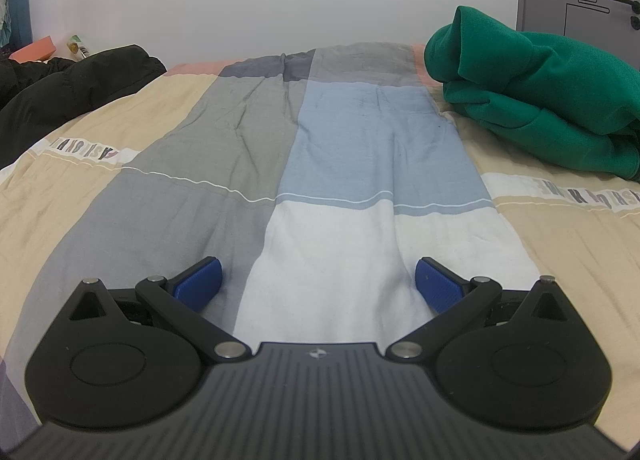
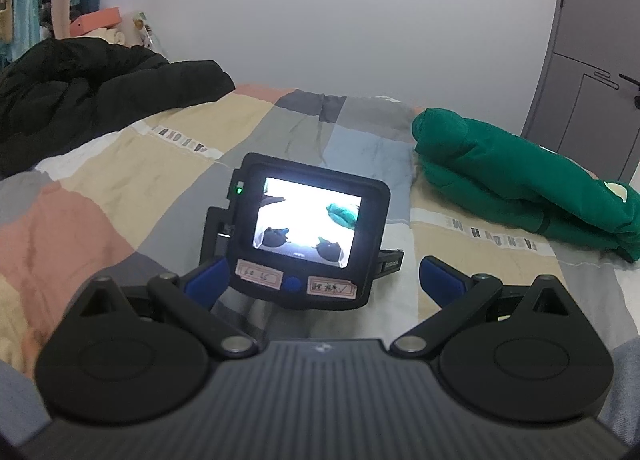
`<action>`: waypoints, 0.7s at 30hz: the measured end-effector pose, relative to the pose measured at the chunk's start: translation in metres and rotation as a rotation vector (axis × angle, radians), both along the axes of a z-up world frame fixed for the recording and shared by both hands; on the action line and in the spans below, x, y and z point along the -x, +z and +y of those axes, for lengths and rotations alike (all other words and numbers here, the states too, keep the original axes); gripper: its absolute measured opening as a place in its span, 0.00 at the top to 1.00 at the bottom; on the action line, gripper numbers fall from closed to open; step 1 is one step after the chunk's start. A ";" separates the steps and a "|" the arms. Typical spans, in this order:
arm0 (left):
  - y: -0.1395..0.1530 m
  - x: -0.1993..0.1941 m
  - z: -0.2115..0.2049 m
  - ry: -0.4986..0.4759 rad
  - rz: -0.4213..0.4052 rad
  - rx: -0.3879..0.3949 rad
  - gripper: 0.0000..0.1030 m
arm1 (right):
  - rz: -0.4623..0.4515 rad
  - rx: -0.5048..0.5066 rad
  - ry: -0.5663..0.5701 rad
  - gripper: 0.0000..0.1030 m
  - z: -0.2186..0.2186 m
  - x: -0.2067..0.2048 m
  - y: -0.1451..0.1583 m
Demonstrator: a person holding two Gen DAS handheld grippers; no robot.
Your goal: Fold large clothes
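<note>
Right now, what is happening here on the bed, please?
A person holds a gripper in each hand over a patchwork bedspread, and neither one grasps anything. The left gripper and the right gripper both have their jaws open. The left gripper's back, with its lit screen, shows in the right view. A green garment lies folded on the right side of the bed. A black jacket lies bunched and unfolded on the left. No fold is under way.

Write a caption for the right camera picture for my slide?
Open right gripper behind the other gripper's screen; green sweater folded, black jacket heaped.
</note>
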State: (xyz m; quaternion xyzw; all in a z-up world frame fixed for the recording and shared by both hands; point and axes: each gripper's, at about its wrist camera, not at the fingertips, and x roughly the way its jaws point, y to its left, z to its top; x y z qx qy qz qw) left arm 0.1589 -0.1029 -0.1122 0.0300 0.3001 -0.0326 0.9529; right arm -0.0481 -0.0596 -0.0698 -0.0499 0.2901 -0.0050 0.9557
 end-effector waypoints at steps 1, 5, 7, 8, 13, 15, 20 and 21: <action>0.000 0.000 0.000 0.000 0.000 0.000 0.00 | 0.004 -0.004 0.001 0.00 -0.002 -0.001 0.001; 0.000 0.000 0.000 0.000 0.000 0.000 0.00 | 0.002 -0.030 0.000 0.00 -0.007 0.000 0.003; 0.000 0.000 0.000 0.000 0.000 0.001 0.00 | 0.001 -0.040 0.003 0.00 -0.011 0.002 0.005; 0.000 0.000 0.000 0.000 -0.001 0.000 0.00 | 0.003 -0.046 0.003 0.00 -0.012 0.002 0.005; 0.000 0.000 0.000 0.000 0.000 0.000 0.00 | 0.021 -0.079 -0.010 0.00 -0.023 0.001 0.005; 0.000 0.000 0.000 0.000 -0.001 0.000 0.00 | 0.024 -0.081 -0.018 0.00 -0.028 0.002 0.005; -0.001 0.000 0.000 0.000 -0.001 0.001 0.00 | 0.018 -0.098 -0.051 0.00 -0.051 0.005 0.008; -0.001 0.000 0.000 0.001 -0.004 0.001 0.00 | 0.017 -0.100 -0.055 0.00 -0.055 0.005 0.009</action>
